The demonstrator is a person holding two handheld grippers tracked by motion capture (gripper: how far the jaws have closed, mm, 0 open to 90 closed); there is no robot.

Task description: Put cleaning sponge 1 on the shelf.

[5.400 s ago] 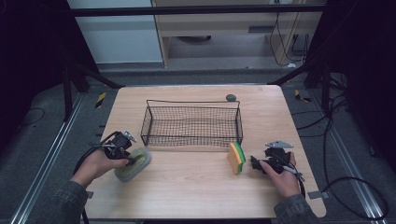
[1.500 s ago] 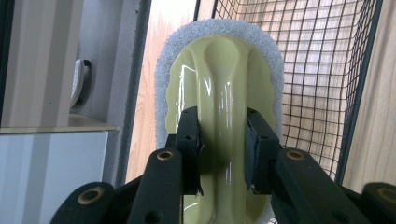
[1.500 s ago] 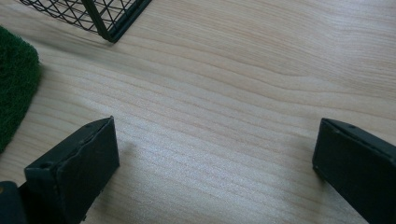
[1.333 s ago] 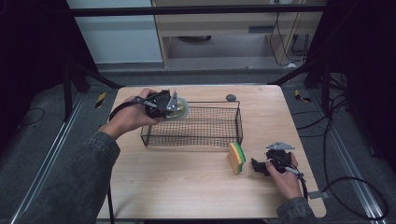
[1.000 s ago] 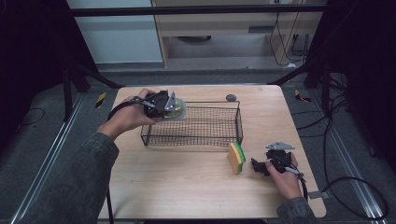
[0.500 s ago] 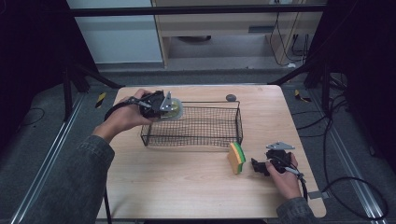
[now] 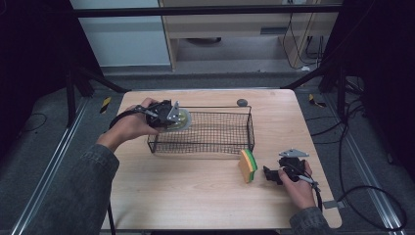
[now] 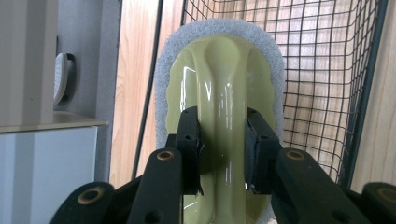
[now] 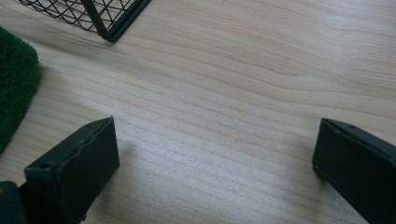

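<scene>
high view, left side first: the person's left hand (image 7: 131, 125) holds the left gripper (image 7: 172, 117) raised over the left end of the black wire basket (image 7: 247, 128). its jaws are clamped on a pale green scrubber (image 7: 180, 119) with a grey pad around its edge. left gripper view shows this close up: the two black jaws pinch the raised glossy ridge that runs down the middle of the scrubber (image 8: 219, 88), one pad on each side of it, and the grey pad rims the green plastic. behind it lie the basket's mesh (image 8: 327, 70) and the wooden table (image 8: 135, 56).

further right in the high view, the basket sits in the middle of the table (image 7: 195, 196), and a small dark round object (image 7: 241, 102) lies just beyond its far rim. a yellow and green sponge (image 7: 248, 165) stands on edge near the basket's front right corner, apart from it.

at the right, the right hand (image 7: 298, 183) holds the right gripper (image 7: 272, 175) low at the table, pointing toward the sponge and close beside it. right gripper view shows its jaws wide apart with bare wood (image 9: 224, 121) between them, the sponge's green face (image 9: 14, 88) at the left edge and a corner of the basket (image 9: 112, 18) above.
</scene>
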